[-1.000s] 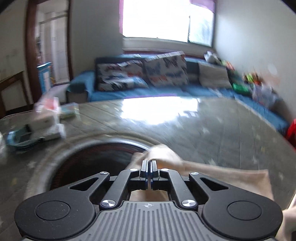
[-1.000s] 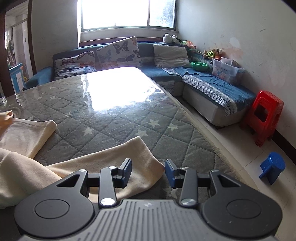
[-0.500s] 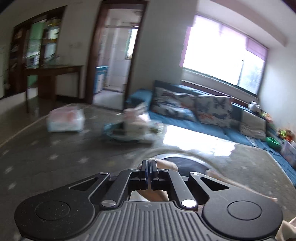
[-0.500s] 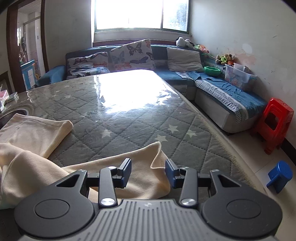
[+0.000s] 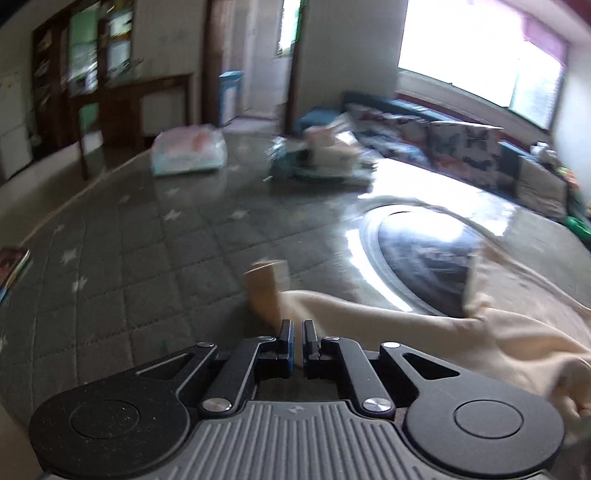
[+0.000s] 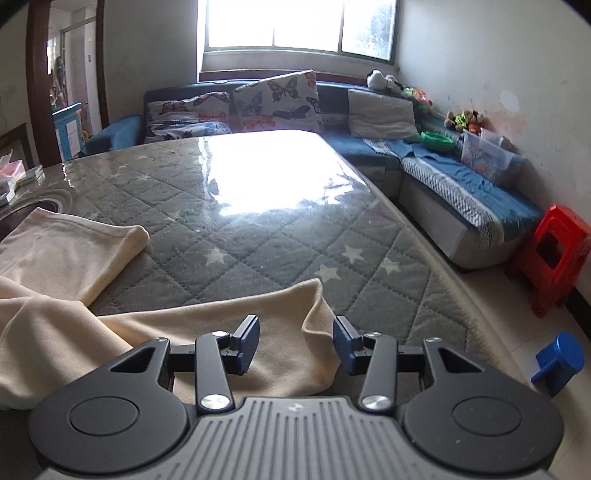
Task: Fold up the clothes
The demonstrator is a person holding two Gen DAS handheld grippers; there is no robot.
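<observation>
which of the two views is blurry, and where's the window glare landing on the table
Left wrist view: motion-smeared throughout, the cream garment and the clutter at the far edge soft, only the left tool sharp; glare lies on the dark round inset. Right wrist view: crisp; the window is blown out and throws a white patch across the far half of the quilted table cover.

Cream garment (image 6: 66,332); grey star-quilted table cover (image 6: 258,236); butterfly-print cushions (image 6: 277,101); red stool (image 6: 554,254).
</observation>
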